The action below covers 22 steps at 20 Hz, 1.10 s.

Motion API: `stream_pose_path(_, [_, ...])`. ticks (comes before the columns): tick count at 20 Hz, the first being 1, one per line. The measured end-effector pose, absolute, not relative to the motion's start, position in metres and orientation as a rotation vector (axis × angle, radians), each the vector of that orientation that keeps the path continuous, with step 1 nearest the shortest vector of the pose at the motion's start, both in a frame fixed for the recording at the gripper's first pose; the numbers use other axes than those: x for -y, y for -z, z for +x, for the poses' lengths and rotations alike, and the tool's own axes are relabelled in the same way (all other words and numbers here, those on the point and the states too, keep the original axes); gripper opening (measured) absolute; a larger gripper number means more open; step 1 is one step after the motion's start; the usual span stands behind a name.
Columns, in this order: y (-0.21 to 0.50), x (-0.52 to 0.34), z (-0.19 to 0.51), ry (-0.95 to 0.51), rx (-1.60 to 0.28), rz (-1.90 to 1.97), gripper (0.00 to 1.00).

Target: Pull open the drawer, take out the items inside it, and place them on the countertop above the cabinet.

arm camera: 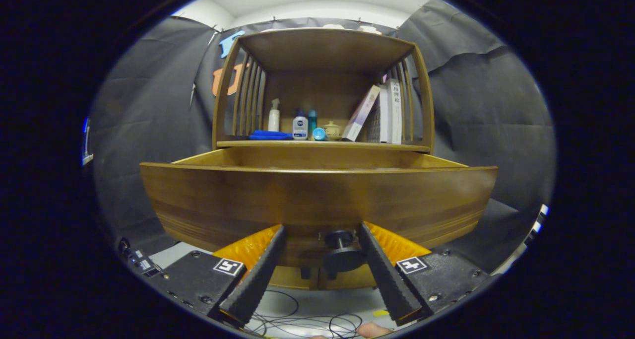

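A wooden cabinet's drawer stands pulled out toward me, and its broad front panel hides whatever lies inside. The dark round knob sits low on that panel, between my fingers and closer to the right one. My gripper is open, its tips against the drawer front on either side of the knob, with a gap left of the knob. Above the drawer is the countertop, a shelf with slatted sides.
On the countertop stand a white spray bottle, a blue cloth, small bottles, a little pot and leaning books. Loose cables lie on the floor below the drawer, beside a person's fingertip.
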<state>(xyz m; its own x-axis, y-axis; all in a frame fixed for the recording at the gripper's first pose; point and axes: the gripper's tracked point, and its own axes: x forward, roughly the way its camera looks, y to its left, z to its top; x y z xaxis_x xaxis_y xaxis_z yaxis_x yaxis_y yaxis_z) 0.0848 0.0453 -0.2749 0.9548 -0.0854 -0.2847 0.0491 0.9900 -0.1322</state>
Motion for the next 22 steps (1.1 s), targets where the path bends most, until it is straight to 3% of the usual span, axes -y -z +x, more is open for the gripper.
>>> stream_pose_path(22, [0.275,-0.048,0.191,0.099,-0.334,-0.144,0.98])
